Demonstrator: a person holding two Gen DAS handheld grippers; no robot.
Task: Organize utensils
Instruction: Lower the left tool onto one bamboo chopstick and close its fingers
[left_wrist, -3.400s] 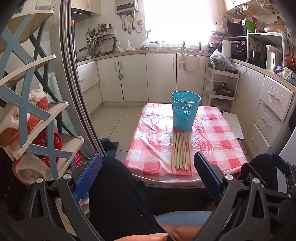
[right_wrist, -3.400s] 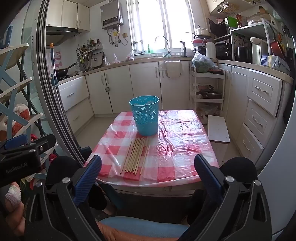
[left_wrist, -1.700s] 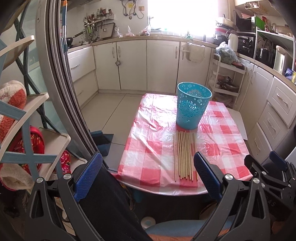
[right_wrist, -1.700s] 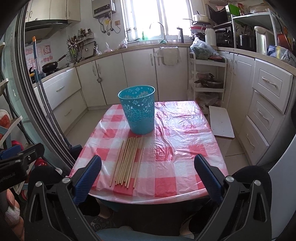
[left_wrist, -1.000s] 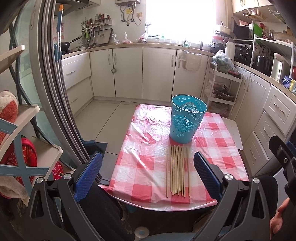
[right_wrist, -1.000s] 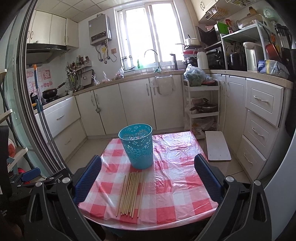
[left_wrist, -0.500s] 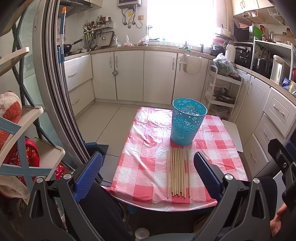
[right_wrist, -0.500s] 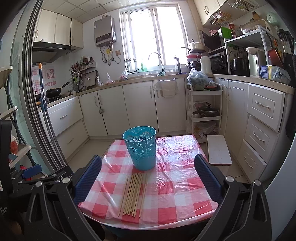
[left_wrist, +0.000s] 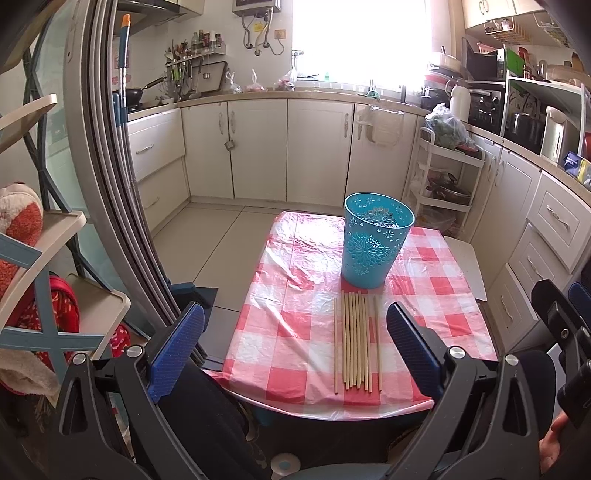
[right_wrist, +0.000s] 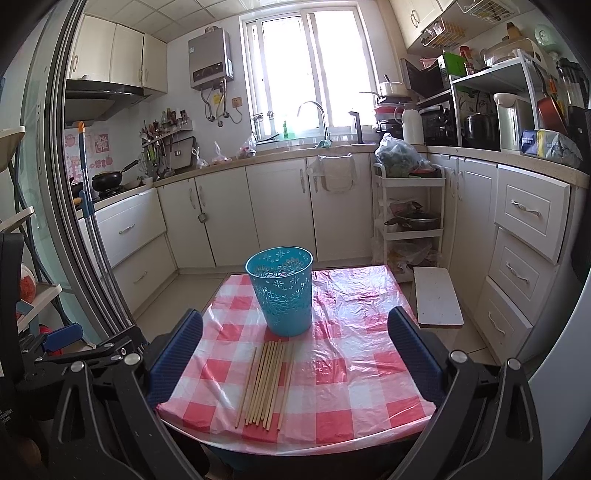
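**Both grippers spread wide, empty, short of the table**

The left gripper (left_wrist: 295, 347) and right gripper (right_wrist: 295, 350) hovered unclenched. Beyond, thin wooden chopsticks (left_wrist: 356, 341) lay side by side on the red-checked tablecloth (left_wrist: 291, 314), just near of the perforated turquoise plastic basket (left_wrist: 375, 245).

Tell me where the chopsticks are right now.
In both wrist views the chopsticks lie side by side on the checked tablecloth, just in front of the blue basket, near the table's front edge.
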